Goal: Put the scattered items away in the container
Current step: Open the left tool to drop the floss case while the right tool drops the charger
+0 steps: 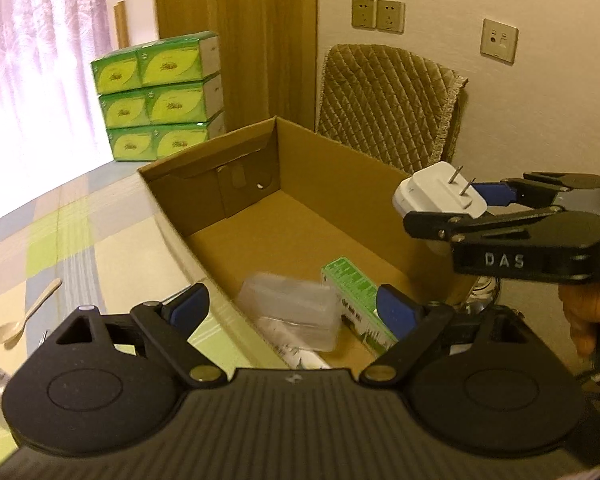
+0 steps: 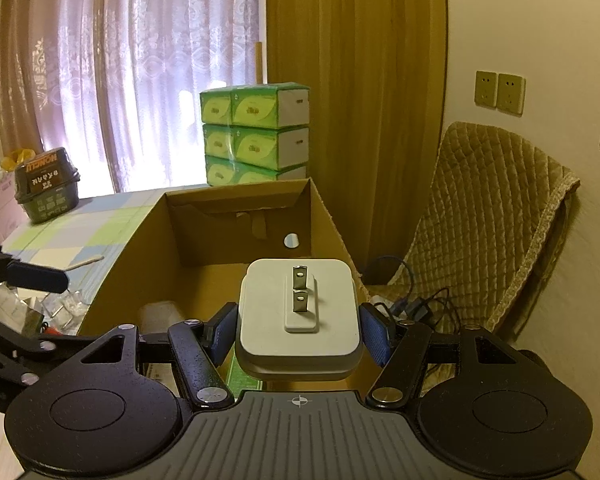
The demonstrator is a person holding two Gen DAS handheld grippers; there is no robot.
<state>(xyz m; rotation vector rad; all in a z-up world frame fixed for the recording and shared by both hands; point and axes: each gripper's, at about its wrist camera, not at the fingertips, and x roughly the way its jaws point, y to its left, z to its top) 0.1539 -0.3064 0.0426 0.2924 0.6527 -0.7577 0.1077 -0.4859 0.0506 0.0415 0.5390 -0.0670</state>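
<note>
Right gripper clamps a white plug above the box; only the left view shows the empty, spread left gripper and a spoon.

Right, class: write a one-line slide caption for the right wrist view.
Right gripper holds a white plug adapter, prongs up, over the open cardboard box on the checked tablecloth.
</note>
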